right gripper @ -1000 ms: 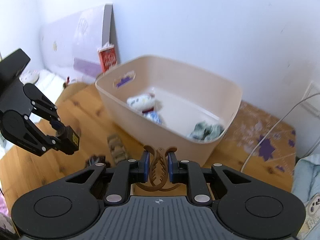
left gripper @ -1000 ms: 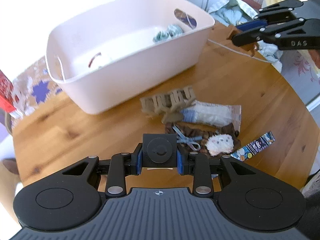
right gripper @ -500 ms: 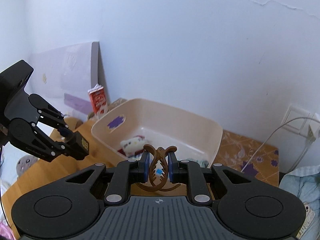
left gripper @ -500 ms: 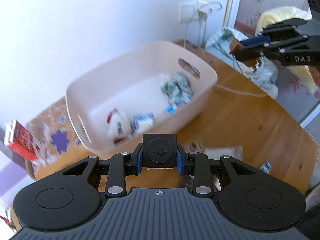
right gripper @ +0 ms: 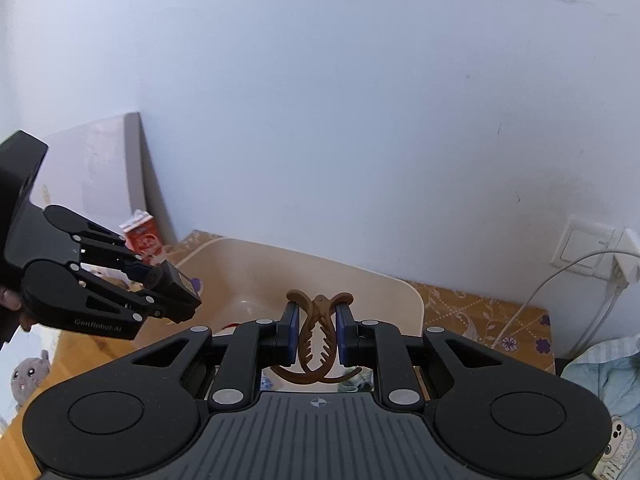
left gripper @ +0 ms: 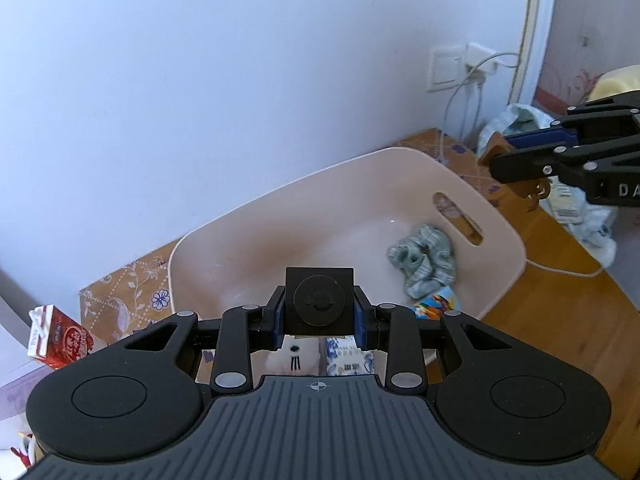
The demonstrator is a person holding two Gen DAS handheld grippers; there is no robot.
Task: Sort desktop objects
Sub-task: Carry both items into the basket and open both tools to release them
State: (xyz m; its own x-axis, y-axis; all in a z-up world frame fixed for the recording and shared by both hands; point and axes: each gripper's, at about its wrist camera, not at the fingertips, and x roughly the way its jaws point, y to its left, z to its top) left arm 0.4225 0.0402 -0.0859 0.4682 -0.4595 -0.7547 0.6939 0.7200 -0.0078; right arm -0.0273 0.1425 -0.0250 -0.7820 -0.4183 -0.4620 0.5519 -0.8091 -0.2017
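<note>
Tongs on my left [left gripper: 319, 309] are clamped on a black cube [left gripper: 319, 301], held above the near rim of the pink bin [left gripper: 502, 236]. My right tongs [right gripper: 317, 332] are clamped on a brown hair claw [right gripper: 318, 336], up over the bin's [right gripper: 408, 300] near edge, teeth pointing down. Inside the bin lie a grey scrunchie [left gripper: 424, 258], a colourful packet [left gripper: 434, 306], a white plush [left gripper: 298, 358] and a blue-printed pack [left gripper: 348, 356], the last two partly hidden behind my left tongs. The bin sits on the wooden counter [left gripper: 560, 312] against the wall. A red carton [left gripper: 60, 338] stands just left of it. A white cable [left gripper: 560, 270] runs across the counter from the wall socket [left gripper: 600, 62], close by the bin's right side.
</note>
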